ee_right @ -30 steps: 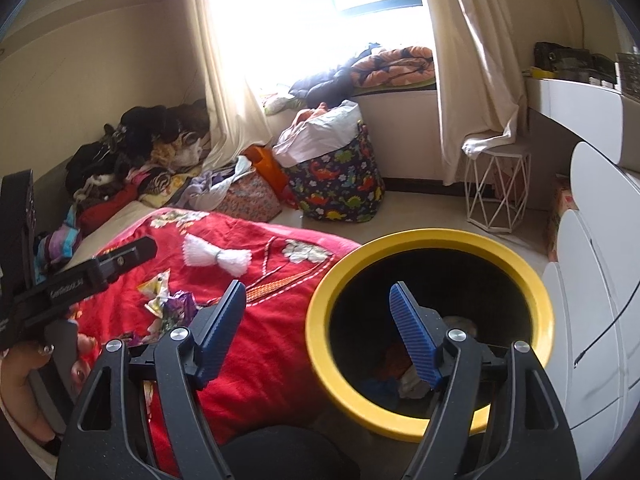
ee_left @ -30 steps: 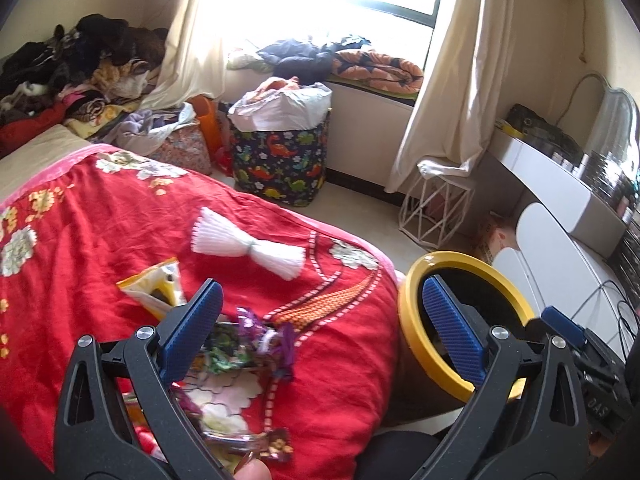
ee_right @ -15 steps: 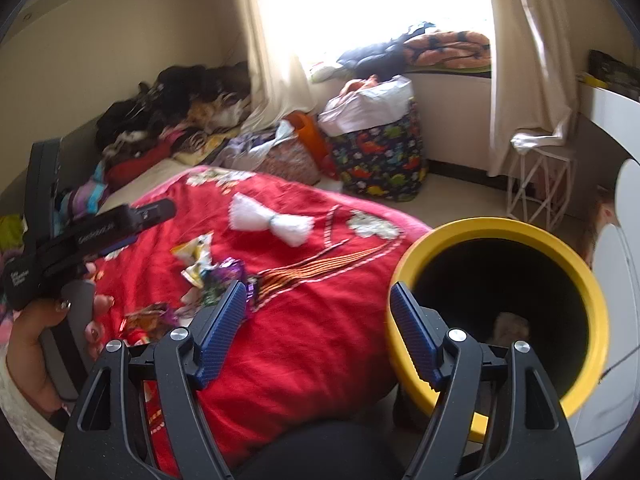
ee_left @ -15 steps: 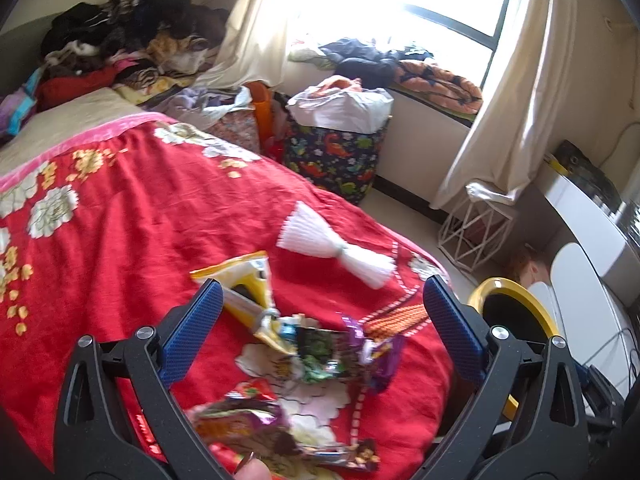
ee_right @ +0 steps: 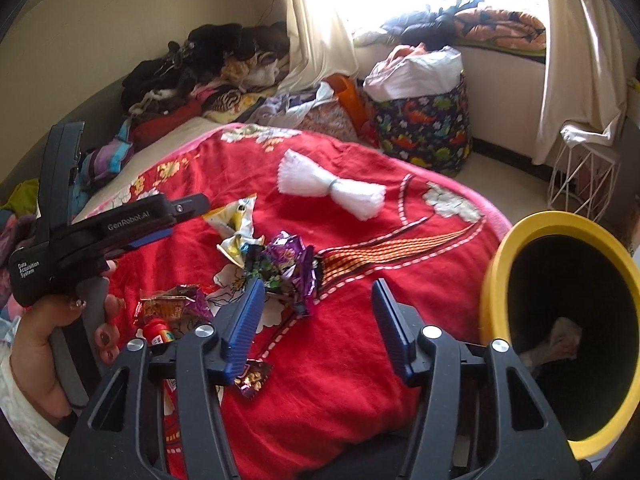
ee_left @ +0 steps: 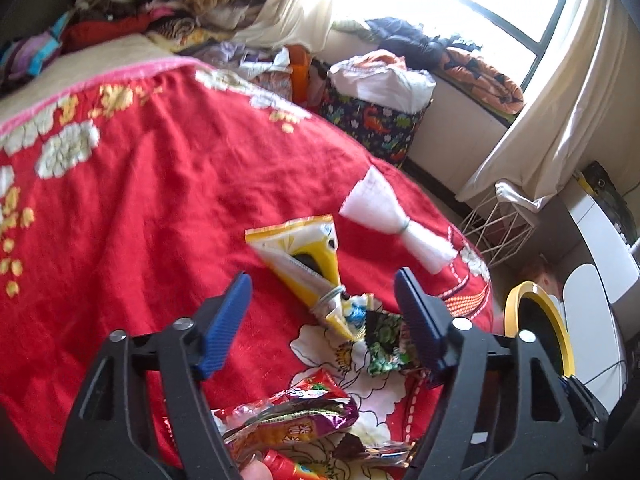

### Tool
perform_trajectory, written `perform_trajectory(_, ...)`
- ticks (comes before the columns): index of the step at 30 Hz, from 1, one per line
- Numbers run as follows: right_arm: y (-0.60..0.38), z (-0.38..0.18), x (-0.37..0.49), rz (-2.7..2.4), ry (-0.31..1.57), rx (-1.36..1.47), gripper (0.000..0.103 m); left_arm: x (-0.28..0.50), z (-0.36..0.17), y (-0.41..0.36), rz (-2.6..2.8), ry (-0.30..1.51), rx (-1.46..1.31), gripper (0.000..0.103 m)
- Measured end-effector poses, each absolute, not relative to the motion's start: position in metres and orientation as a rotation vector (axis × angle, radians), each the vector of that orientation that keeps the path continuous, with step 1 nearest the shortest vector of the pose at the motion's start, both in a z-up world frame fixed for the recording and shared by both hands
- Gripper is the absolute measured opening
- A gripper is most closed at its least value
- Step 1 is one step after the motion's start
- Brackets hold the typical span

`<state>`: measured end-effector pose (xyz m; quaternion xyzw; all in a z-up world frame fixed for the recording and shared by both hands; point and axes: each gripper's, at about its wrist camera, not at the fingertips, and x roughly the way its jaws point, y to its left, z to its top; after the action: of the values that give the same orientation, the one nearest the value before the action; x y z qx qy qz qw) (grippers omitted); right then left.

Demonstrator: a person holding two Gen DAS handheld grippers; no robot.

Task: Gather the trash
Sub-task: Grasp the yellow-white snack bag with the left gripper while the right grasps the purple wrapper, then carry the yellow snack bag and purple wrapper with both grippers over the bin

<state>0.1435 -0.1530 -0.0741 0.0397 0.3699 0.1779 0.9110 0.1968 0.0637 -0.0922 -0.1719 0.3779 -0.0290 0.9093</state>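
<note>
Snack wrappers lie on a red blanket (ee_left: 140, 184). A yellow wrapper (ee_left: 306, 252) tied with a band lies ahead of my left gripper (ee_left: 322, 300), which is open and empty above it. A green and purple wrapper (ee_left: 384, 344) lies by its right finger, and a red and purple wrapper (ee_left: 296, 412) lies below. A white tied bundle (ee_left: 394, 222) lies farther off. My right gripper (ee_right: 318, 304) is open and empty above the blanket, just short of the purple wrapper (ee_right: 290, 262). The yellow-rimmed bin (ee_right: 496, 272) stands at right, with trash inside.
A small red bottle (ee_right: 158, 330) and more wrappers (ee_right: 176, 304) lie near the left hand. A dinosaur-print basket (ee_right: 428, 132), a white wire stool (ee_right: 580, 176) and white furniture stand beyond the bed. Piled clothes (ee_right: 200, 72) lie at the bed's far end.
Both grippers have swung left, away from the bin and over the bed. The wrappers now sit closer and more central in both views. Both stay open.
</note>
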Motion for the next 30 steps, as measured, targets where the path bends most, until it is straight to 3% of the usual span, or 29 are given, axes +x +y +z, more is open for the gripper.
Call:
perform_trajectory(9,-0.141,-0.093,0.166,0.376,0.823,0.100,0.042,0.217,-0.115,0.062,-0.068,0.870,-0.378,0.054)
perform_trajectory(13,-0.139,-0.103,0.173,0.404,0.856,0.121,0.018,0.227,-0.125,0.060,-0.083,0.919,-0.404,0.049)
perform_trajectory(14,-0.139,-0.105,0.174,0.409,0.860,0.125,0.010,0.229,-0.128,0.060,-0.085,0.931,-0.413,0.043)
perform_trajectory(17,-0.143,-0.109,0.170,0.426,0.871,0.153,0.002,0.233,-0.135,0.058,-0.096,0.956,-0.430,0.037)
perform_trajectory(30,-0.154,-0.102,0.158,0.433,0.842,0.171,0.002,0.233,-0.141,0.059,-0.126,0.947,-0.471,0.025)
